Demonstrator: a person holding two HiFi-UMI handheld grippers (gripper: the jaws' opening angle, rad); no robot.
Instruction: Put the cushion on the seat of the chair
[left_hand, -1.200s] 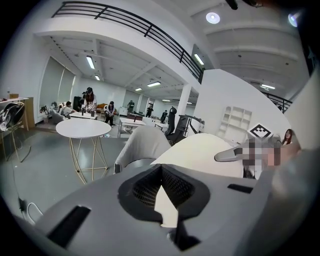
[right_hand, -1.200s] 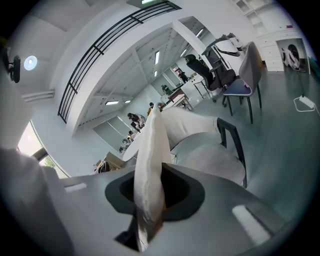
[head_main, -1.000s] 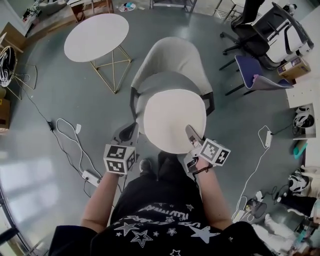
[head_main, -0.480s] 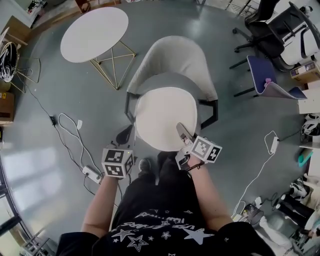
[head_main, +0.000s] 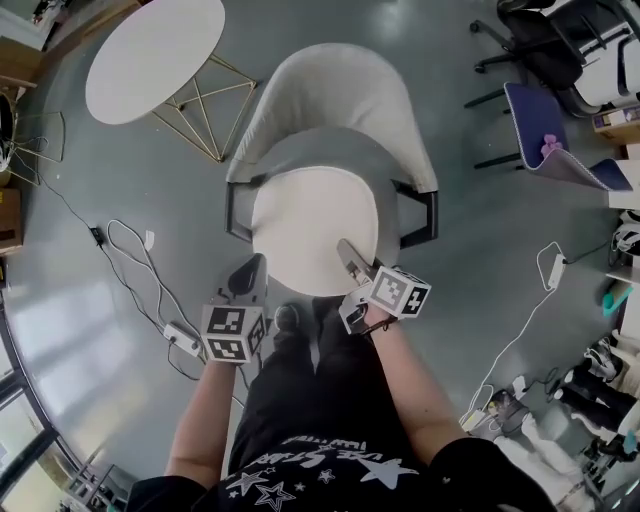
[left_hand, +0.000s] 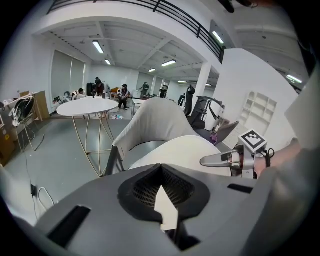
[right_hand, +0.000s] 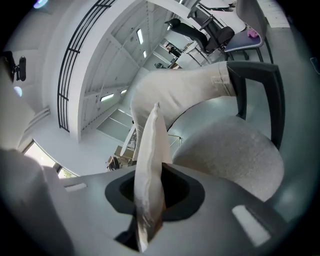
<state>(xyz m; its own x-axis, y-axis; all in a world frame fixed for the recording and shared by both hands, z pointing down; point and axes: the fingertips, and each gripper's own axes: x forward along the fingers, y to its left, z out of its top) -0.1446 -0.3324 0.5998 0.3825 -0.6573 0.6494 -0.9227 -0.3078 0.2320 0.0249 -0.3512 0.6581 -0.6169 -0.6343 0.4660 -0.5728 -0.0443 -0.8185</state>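
Note:
A round white cushion (head_main: 312, 228) lies level over the grey seat (head_main: 330, 155) of a chair with a beige curved back (head_main: 335, 95). My left gripper (head_main: 255, 268) is shut on the cushion's near left rim, and a white sliver (left_hand: 165, 205) shows pinched in its jaws. My right gripper (head_main: 345, 248) is shut on the near right rim, whose edge (right_hand: 150, 165) stands upright between its jaws. The seat (right_hand: 235, 150) and a black armrest (right_hand: 260, 90) show in the right gripper view. Whether the cushion rests on the seat is unclear.
A round white table (head_main: 150, 55) on gold wire legs stands at the far left. Cables and a power strip (head_main: 180, 340) lie on the floor at the left. Office chairs (head_main: 545, 140) and clutter fill the right side. The person's shoe (head_main: 288, 318) is just below the cushion.
Both grippers have sunk with the cushion, which now covers more of the chair's seat. The chair sits larger and closer in the head view.

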